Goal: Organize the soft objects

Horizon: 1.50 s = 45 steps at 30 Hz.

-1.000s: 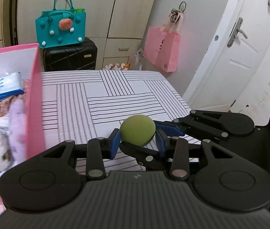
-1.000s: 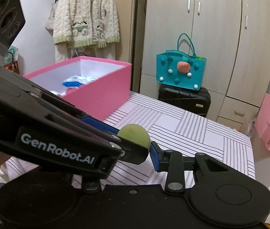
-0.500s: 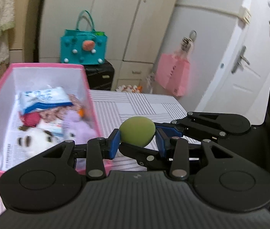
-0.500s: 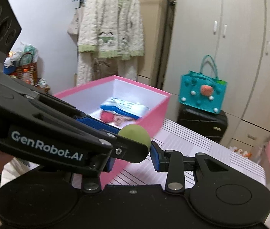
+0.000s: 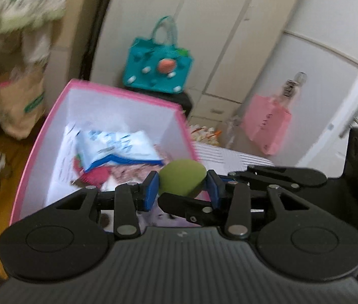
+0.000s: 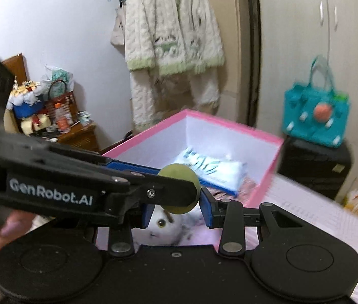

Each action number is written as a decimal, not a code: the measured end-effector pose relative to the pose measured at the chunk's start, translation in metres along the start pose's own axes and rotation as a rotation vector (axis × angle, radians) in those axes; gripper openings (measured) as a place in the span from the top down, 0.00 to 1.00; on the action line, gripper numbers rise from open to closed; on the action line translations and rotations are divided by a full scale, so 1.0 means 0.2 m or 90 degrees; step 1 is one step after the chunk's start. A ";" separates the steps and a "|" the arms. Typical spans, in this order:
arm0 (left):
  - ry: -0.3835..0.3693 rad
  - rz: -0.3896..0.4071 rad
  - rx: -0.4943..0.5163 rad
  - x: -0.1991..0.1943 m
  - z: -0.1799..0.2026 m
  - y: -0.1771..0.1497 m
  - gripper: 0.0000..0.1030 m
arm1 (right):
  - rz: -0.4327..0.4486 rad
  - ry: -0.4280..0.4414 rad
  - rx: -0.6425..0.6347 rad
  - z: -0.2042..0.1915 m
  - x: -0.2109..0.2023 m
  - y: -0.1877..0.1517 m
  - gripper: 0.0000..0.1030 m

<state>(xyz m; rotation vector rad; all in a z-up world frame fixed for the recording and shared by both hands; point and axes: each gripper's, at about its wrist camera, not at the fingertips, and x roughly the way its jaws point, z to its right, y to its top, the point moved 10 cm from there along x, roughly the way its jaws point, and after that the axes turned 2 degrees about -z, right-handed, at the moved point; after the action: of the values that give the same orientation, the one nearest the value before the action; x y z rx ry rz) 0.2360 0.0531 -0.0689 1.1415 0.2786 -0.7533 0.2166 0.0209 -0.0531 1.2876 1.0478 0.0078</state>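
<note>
Two grippers hold one green ball (image 5: 182,177) together: the left gripper (image 5: 182,186) has its blue pads pressed on both sides of it, and the right gripper (image 6: 176,204) is closed on the same ball from a crossing direction. The ball hangs over the near edge of the pink box (image 5: 118,93), not yet inside. The likely risk is that one gripper lets go before the other, or that the two pull apart, so that the soft ball is squeezed out and falls on the striped bed (image 6: 313,217) or the floor instead of into the box. In the box, one blue and white packet (image 5: 118,149), one white plush animal (image 6: 163,225) and one red item (image 5: 95,174) can be counted; the other contents are too blurred to count.
</note>
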 end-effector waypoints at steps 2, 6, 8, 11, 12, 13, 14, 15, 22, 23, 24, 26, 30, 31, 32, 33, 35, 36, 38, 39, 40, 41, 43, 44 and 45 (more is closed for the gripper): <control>-0.003 -0.011 -0.028 0.04 -0.06 0.01 0.62 | -0.022 0.020 0.033 0.02 0.08 0.00 0.58; -0.007 -0.029 -0.069 0.12 -0.18 0.05 0.61 | -0.051 0.017 0.024 0.02 0.20 0.01 0.58; -0.004 -0.035 -0.077 0.15 -0.22 0.05 0.61 | -0.066 0.021 0.022 0.02 0.26 0.02 0.58; -0.002 -0.049 -0.088 0.20 -0.27 0.05 0.61 | -0.088 0.022 0.021 0.03 0.32 0.02 0.58; -0.001 -0.053 -0.091 0.21 -0.28 0.05 0.62 | -0.095 0.019 0.018 0.02 0.34 0.02 0.58; -0.001 -0.058 -0.094 0.23 -0.29 0.05 0.62 | -0.101 0.017 0.012 0.02 0.36 0.02 0.58; 0.000 -0.063 -0.097 0.24 -0.30 0.04 0.62 | -0.111 0.012 0.002 0.02 0.37 0.02 0.58; 0.004 -0.067 -0.100 0.26 -0.31 0.04 0.62 | -0.120 0.005 -0.009 0.02 0.39 0.02 0.58; 0.043 -0.042 -0.091 0.23 -0.33 0.06 0.59 | -0.119 -0.083 -0.046 0.09 0.41 0.04 0.38; 0.053 -0.032 -0.081 0.21 -0.32 0.07 0.58 | -0.112 -0.095 -0.045 0.10 0.38 0.04 0.35; 0.062 -0.025 -0.078 0.18 -0.32 0.07 0.55 | -0.105 -0.102 -0.045 0.11 0.36 0.04 0.35; 0.069 -0.022 -0.084 0.15 -0.33 0.07 0.51 | -0.089 -0.102 -0.038 0.12 0.29 0.05 0.35; 0.105 -0.011 -0.050 0.05 -0.29 0.05 0.45 | -0.059 -0.114 -0.014 0.13 0.15 0.04 0.33; 0.114 -0.008 -0.037 0.03 -0.28 0.05 0.44 | -0.051 -0.116 -0.010 0.13 0.12 0.03 0.33; 0.120 -0.006 -0.027 0.01 -0.26 0.04 0.42 | -0.043 -0.115 -0.007 0.13 0.08 0.02 0.31; 0.123 -0.007 -0.019 -0.01 -0.24 0.03 0.42 | -0.038 -0.115 -0.004 0.12 0.04 0.01 0.30; 0.138 -0.017 -0.015 -0.04 -0.22 0.01 0.42 | -0.020 -0.120 -0.002 0.11 -0.05 -0.02 0.29; 0.148 -0.021 -0.015 -0.06 -0.21 -0.01 0.42 | -0.012 -0.121 0.000 0.10 -0.08 -0.02 0.28; 0.147 -0.018 -0.003 -0.11 -0.16 -0.02 0.39 | 0.000 -0.113 0.012 0.10 -0.16 -0.04 0.26; 0.148 -0.014 0.003 -0.14 -0.14 -0.03 0.37 | 0.002 -0.107 0.019 0.10 -0.19 -0.06 0.25; 0.152 -0.011 0.009 -0.17 -0.12 -0.03 0.36 | 0.002 -0.104 0.026 0.10 -0.22 -0.07 0.24; 0.157 -0.009 0.017 -0.20 -0.09 -0.04 0.31 | 0.000 -0.108 0.033 0.11 -0.25 -0.08 0.20; 0.163 -0.012 0.035 -0.26 -0.04 -0.05 0.22 | -0.011 -0.130 0.054 0.14 -0.30 -0.11 0.10; 0.164 -0.010 0.040 -0.30 -0.01 -0.06 0.14 | -0.022 -0.144 0.065 0.16 -0.32 -0.13 0.05; 0.168 -0.010 0.041 -0.33 0.01 -0.07 0.08 | -0.041 -0.164 0.078 0.18 -0.34 -0.15 0.04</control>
<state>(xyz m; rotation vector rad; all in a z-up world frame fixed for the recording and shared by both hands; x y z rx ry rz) 0.1795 0.0751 -0.0413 1.3027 0.4880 -0.6292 0.1849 -0.0538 -0.0362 1.3245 0.8774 -0.2675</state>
